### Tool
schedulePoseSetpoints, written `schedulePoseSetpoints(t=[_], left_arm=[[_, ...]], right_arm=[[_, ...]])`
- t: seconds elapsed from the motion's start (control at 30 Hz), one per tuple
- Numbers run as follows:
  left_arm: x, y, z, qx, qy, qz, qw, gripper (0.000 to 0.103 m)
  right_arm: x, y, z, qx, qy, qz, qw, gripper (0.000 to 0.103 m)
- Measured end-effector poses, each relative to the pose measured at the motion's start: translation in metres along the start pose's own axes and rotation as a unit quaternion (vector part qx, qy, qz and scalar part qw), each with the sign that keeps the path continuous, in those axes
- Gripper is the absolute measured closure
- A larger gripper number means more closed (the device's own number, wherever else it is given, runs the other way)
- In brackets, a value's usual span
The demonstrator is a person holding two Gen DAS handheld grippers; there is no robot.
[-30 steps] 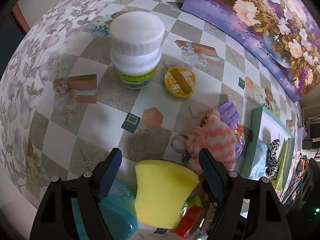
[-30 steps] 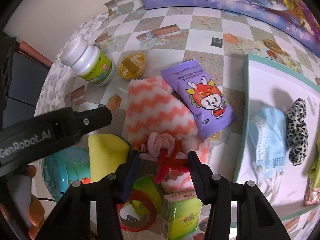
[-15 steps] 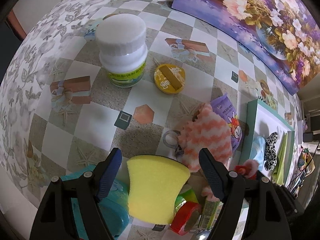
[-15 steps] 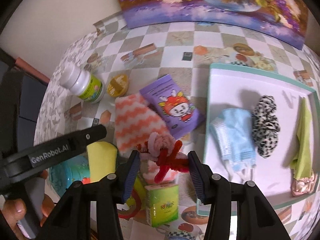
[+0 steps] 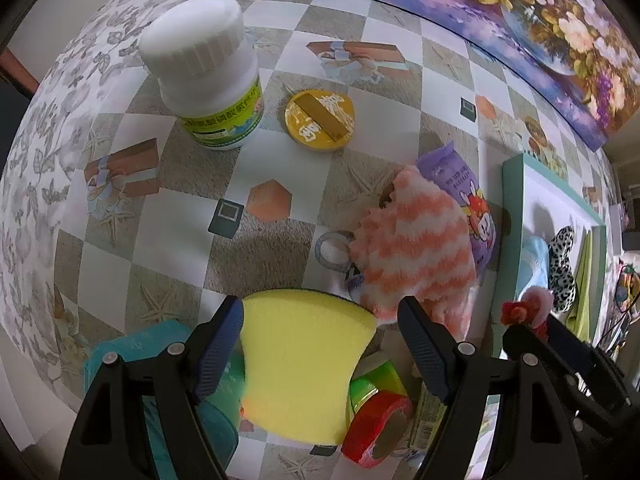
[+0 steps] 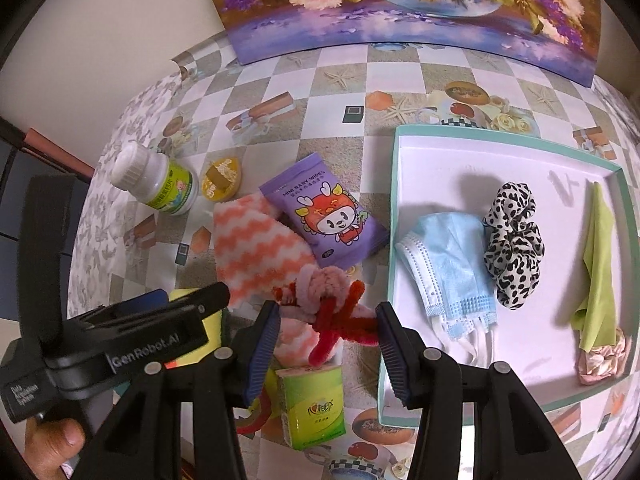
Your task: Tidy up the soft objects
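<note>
My right gripper (image 6: 326, 320) is shut on a pink and red pipe-cleaner flower (image 6: 332, 300) and holds it above the table, left of the white tray (image 6: 480, 152). The tray holds a blue face mask (image 6: 452, 268), a leopard scrunchie (image 6: 514, 244) and a green cloth (image 6: 596, 264). My left gripper (image 5: 320, 320) is open, its fingers either side of a yellow sponge (image 5: 300, 360). An orange-white striped cloth (image 5: 416, 252) lies ahead of it; it also shows in the right wrist view (image 6: 256, 248).
A white pill bottle (image 5: 208, 72), a yellow round tin (image 5: 320, 120) and a purple wipes pack (image 6: 324, 216) lie on the checked tablecloth. A teal box (image 5: 168, 360), red and green tape rolls (image 5: 376, 412) and a green tissue pack (image 6: 312, 404) crowd the near edge. A flower painting (image 6: 400, 12) stands behind.
My right gripper has lifted the pipe-cleaner flower off the striped cloth and drawn back toward the tray side. My left gripper has stayed open over the sponge, shifting slightly.
</note>
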State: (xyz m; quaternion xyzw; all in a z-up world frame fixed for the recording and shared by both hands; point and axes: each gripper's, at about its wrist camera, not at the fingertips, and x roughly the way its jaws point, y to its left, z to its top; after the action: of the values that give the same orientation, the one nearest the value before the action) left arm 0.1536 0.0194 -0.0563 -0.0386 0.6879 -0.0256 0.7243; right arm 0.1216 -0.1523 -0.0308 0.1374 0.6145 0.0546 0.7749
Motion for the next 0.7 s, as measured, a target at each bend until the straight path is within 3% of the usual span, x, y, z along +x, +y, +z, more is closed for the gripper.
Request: schedulePoseSetpoints(t=[0.7], left_arm=[[0.012,-0.019,-0.012,0.039,0.004,0.048,0.9981,0.025]], right_arm=[[-0.007,-0.001,-0.003,0.007,-0.003,0.003,1.000,0.051]])
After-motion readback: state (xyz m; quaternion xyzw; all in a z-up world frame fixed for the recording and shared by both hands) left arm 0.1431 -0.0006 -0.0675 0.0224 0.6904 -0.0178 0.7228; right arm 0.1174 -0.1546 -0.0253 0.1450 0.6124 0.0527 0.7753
